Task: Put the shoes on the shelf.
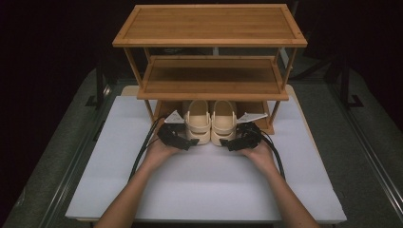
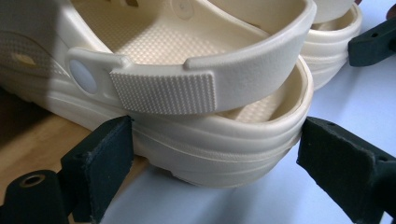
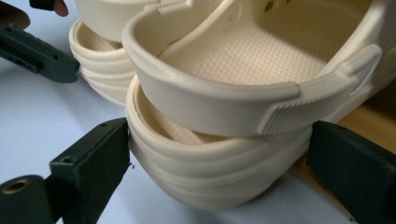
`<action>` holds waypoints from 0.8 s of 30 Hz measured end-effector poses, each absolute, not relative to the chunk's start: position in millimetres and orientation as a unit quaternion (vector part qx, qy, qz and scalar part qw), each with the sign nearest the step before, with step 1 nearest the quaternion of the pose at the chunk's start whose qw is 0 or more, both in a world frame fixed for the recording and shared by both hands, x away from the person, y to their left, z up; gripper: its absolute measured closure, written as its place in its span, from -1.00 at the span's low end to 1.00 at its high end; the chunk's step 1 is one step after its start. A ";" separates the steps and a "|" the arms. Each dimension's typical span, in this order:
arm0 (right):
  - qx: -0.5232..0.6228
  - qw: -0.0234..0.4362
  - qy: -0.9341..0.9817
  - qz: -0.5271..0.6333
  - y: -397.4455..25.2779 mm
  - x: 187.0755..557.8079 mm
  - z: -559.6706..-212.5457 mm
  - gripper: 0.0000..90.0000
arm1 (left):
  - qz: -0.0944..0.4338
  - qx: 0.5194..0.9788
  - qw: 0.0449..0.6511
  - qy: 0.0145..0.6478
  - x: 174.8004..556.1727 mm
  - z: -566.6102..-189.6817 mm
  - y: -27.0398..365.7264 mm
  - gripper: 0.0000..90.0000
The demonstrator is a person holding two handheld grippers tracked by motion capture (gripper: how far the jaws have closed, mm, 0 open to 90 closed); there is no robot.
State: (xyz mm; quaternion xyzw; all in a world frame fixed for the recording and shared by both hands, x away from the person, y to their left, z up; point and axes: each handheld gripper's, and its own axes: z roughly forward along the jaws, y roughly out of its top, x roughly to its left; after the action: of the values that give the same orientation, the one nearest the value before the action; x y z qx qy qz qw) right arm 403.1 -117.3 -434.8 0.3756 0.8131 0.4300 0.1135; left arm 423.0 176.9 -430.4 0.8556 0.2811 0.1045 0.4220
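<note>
Two cream clogs, the left clog [image 1: 197,122] and the right clog [image 1: 223,122], are sitting mid-frame, toes under the bamboo shoe rack [image 1: 209,42]. The left gripper [image 1: 177,137] and right gripper [image 1: 241,139] are straddling the heels, jaws spread, barely touching. A shallow grip could be slipping off the rounded heel. No writing is showing.

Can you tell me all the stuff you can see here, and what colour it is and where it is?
clog shoes: two, cream, side by side with toes under the rack's lowest level, heels out on the mat
shelf rack: one, brown wood, at the table's far side
mat: one, white, covering the table top
left hand-held gripper: one, black, jaws either side of the left clog's heel
right hand-held gripper: one, black, jaws either side of the right clog's heel
</note>
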 end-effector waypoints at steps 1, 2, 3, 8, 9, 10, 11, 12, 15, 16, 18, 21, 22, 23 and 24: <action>0.377 0.117 0.812 0.429 -115.8 405.3 -433.5 -0.87 | 0.106 0.857 0.419 0.280 426.4 -430.0 177.4 -0.78; 0.379 0.118 0.811 0.430 -114.9 408.8 -432.7 -0.87 | 0.106 0.856 0.421 0.282 427.9 -430.3 177.1 -0.77; 0.379 0.117 0.811 0.430 -114.9 411.0 -432.7 -0.87 | 0.106 0.855 0.421 0.284 430.1 -430.6 177.0 -0.78; 0.383 0.120 0.807 0.432 -114.1 422.5 -433.8 -0.87 | 0.108 0.852 0.423 0.289 441.1 -431.4 176.5 -0.77; 0.381 0.124 0.807 0.433 -114.0 425.0 -433.9 -0.87 | 0.108 0.852 0.423 0.289 443.9 -431.4 176.4 -0.78; 0.384 0.123 0.806 0.433 -113.5 427.7 -433.8 -0.87 | 0.109 0.853 0.421 0.289 445.4 -431.2 176.4 -0.78; 0.386 0.123 0.805 0.434 -113.1 429.0 -433.9 -0.87 | 0.111 0.852 0.422 0.290 448.3 -431.4 175.6 -0.78; 0.387 0.123 0.804 0.434 -113.0 432.3 -434.0 -0.87 | 0.111 0.852 0.421 0.292 449.6 -431.4 175.3 -0.77; 0.388 0.128 0.804 0.432 -112.3 438.3 -434.2 -0.87 | 0.116 0.847 0.423 0.301 453.5 -432.4 173.8 -0.77; 0.389 0.131 0.803 0.431 -111.9 440.2 -434.0 -0.86 | 0.118 0.846 0.423 0.301 455.2 -432.8 173.9 -0.77; 0.394 0.130 0.802 0.429 -111.3 442.0 -433.9 -0.86 | 0.123 0.845 0.423 0.305 457.5 -433.5 173.6 -0.77; 0.378 0.147 0.804 0.435 -112.1 448.1 -435.6 -0.85 | 0.127 0.844 0.422 0.307 460.6 -434.2 172.4 -0.77; 0.377 0.150 0.805 0.433 -112.0 449.1 -435.7 -0.85 | 0.125 0.843 0.425 0.305 461.4 -434.5 172.2 -0.77; 0.378 0.152 0.804 0.433 -111.7 449.6 -435.7 -0.85 | 0.125 0.842 0.425 0.306 461.9 -434.8 172.2 -0.77; 0.378 0.152 0.804 0.434 -111.8 450.3 -436.0 -0.85 | 0.127 0.840 0.427 0.312 461.9 -435.2 171.7 -0.77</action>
State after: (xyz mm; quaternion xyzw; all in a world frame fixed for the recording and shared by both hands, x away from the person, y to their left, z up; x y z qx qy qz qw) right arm 450.3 -111.8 -436.0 0.3779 0.8038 0.4336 0.1522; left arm 461.9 171.7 -435.2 0.8395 0.3116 0.1267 0.4267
